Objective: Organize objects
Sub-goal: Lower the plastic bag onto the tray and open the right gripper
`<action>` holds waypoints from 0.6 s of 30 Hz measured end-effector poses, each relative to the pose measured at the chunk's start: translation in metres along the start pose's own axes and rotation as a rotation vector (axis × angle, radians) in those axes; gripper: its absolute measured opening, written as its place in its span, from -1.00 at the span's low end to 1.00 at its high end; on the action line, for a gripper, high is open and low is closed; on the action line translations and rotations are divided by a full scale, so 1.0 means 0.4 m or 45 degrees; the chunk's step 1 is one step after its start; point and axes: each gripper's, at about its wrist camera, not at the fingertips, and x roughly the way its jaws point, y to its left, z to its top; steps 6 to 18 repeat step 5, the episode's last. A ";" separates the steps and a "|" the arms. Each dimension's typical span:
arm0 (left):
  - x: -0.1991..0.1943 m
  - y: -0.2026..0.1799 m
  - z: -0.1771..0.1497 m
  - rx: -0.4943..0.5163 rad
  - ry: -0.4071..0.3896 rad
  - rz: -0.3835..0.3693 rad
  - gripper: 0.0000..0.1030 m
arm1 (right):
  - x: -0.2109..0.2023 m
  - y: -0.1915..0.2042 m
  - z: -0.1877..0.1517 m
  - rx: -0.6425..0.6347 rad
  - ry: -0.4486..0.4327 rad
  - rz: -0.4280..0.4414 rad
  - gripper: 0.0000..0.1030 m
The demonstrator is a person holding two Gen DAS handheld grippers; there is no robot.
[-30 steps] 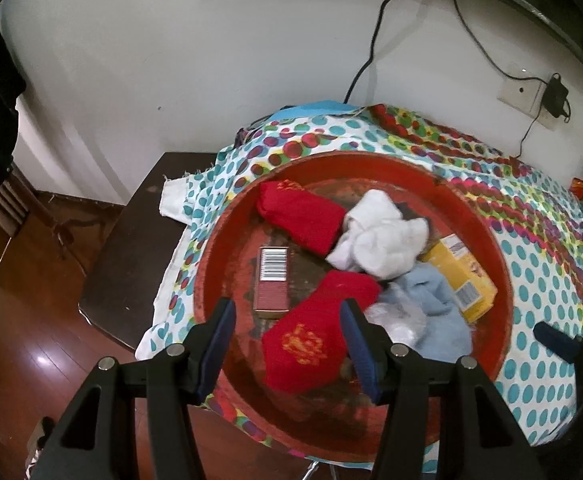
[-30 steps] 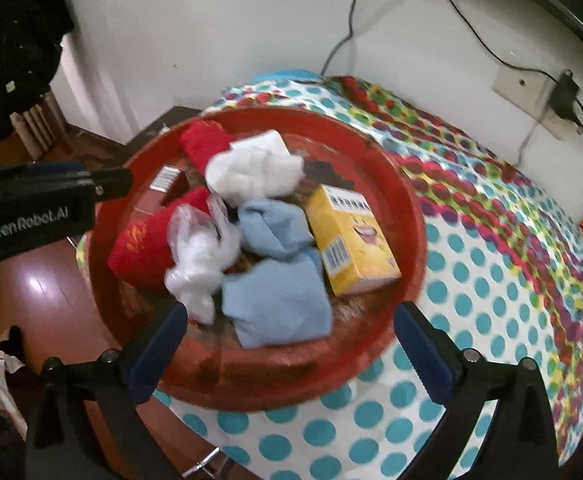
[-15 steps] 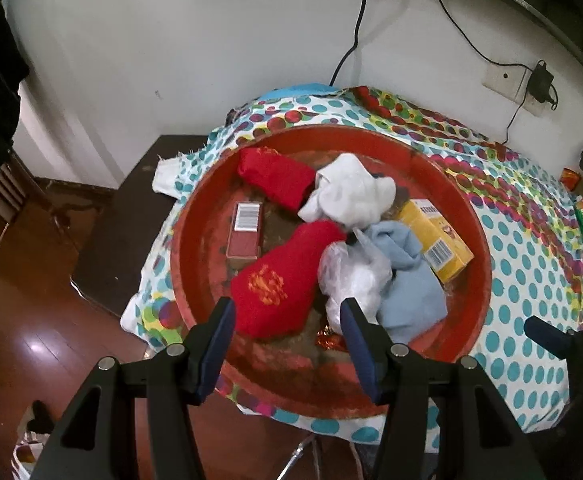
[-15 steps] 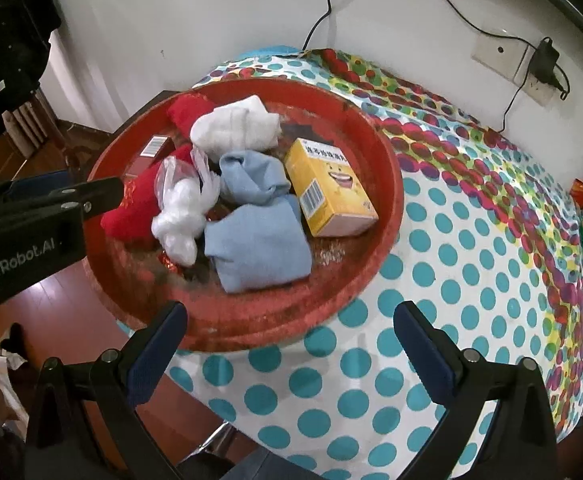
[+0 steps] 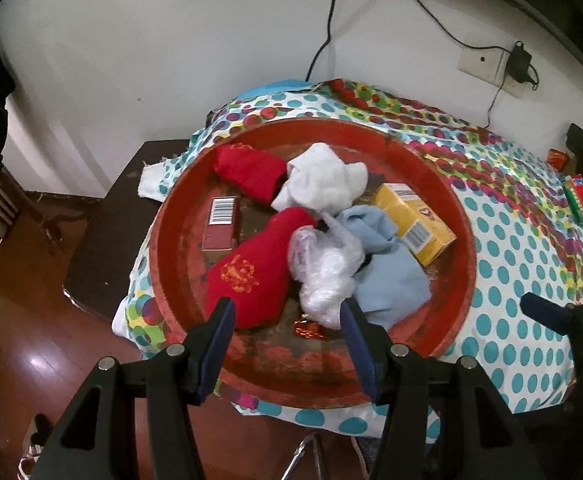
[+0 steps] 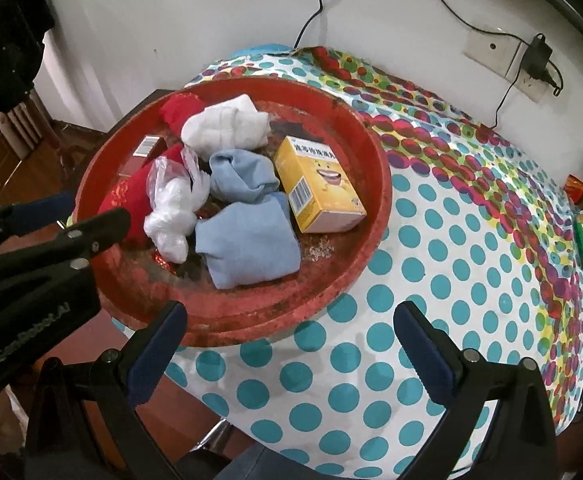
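Now left claw [image 5: 287, 322] apart, empty, above red sock [image 5: 247, 276]; right claw [image 6: 287, 338] apart, empty, before tray rim [image 6: 251, 320].

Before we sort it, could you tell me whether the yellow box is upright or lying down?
Lying down: the yellow box rests on a broad face in the red tray.

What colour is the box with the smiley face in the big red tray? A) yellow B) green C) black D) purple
A: the smiley-face box lying in the red tray is yellow, and sits beside the light blue cloth.
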 end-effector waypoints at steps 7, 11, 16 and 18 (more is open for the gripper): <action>0.001 -0.003 0.001 -0.002 0.010 0.000 0.08 | 0.005 -0.007 -0.007 0.010 0.017 0.014 0.99; 0.001 -0.003 0.001 -0.002 0.010 0.000 0.08 | 0.005 -0.007 -0.007 0.010 0.017 0.014 0.99; 0.001 -0.003 0.001 -0.002 0.010 0.000 0.08 | 0.005 -0.007 -0.007 0.010 0.017 0.014 0.99; 0.001 -0.003 0.001 -0.002 0.010 0.000 0.08 | 0.005 -0.007 -0.007 0.010 0.017 0.014 0.99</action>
